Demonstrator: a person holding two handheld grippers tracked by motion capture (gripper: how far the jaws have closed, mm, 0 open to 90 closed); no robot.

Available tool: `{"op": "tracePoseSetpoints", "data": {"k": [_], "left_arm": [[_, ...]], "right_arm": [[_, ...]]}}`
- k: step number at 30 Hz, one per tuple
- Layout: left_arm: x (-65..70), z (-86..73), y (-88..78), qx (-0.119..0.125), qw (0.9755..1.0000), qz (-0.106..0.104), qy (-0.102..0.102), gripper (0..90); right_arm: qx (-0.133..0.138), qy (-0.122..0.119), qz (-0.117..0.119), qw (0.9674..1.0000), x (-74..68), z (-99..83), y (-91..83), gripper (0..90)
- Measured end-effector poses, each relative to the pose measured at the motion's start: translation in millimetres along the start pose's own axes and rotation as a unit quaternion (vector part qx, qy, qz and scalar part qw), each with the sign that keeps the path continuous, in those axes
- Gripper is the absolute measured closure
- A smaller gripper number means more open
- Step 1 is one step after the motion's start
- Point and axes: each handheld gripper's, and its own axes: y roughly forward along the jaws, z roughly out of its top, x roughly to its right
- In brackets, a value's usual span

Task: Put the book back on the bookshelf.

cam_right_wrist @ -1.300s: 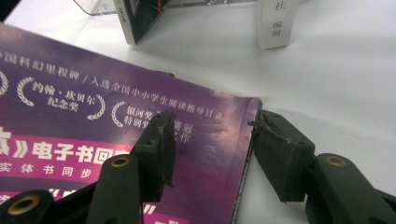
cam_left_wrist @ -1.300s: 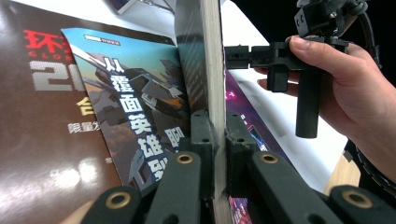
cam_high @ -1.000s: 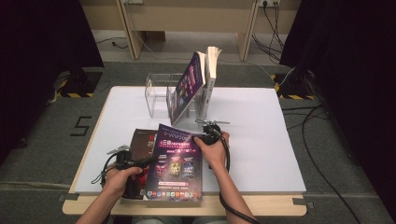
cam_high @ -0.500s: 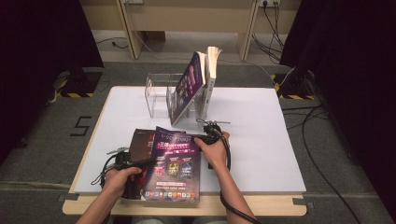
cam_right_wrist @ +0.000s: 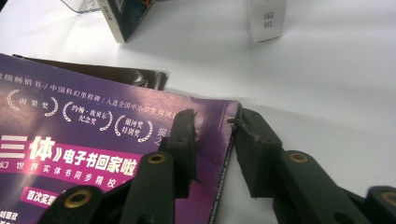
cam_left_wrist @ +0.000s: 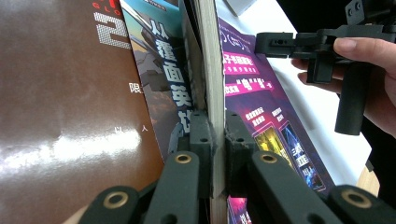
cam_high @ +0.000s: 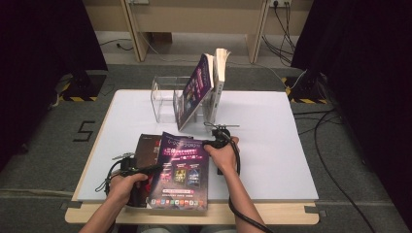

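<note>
Magazine (cam_high: 182, 167) edge clamped by left gripper (cam_left_wrist: 216, 140); right gripper (cam_right_wrist: 212, 140) fingers closing astride its corner.

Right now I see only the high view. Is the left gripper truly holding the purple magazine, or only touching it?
Observer: It is holding it. In the left gripper view, the jaws of the left gripper press from both sides on the page edge of the purple magazine.
Operator: And the right gripper, has it gripped yet?
Observer: Not yet. The jaws of the right gripper have just been closing. The magazine's corner is between them, and a gap shows beside one jaw.
</note>
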Motion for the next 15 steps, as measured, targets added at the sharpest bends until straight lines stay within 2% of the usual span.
{"op": "tracePoseSetpoints", "data": {"k": [6,15], "left_arm": [[0.3,0.8,0.4,-0.004,1.0000,0.002,0.000,84.1],[0.2,0.8,0.5,-0.004,1.0000,0.002,-0.007,84.0]], "right_arm": [[-0.006,0.016,0.012,0.9998,4.6,1.8,-0.6,72.3],[-0.008,0.028,0.015,0.9995,5.0,1.6,-1.1,72.1]]}}
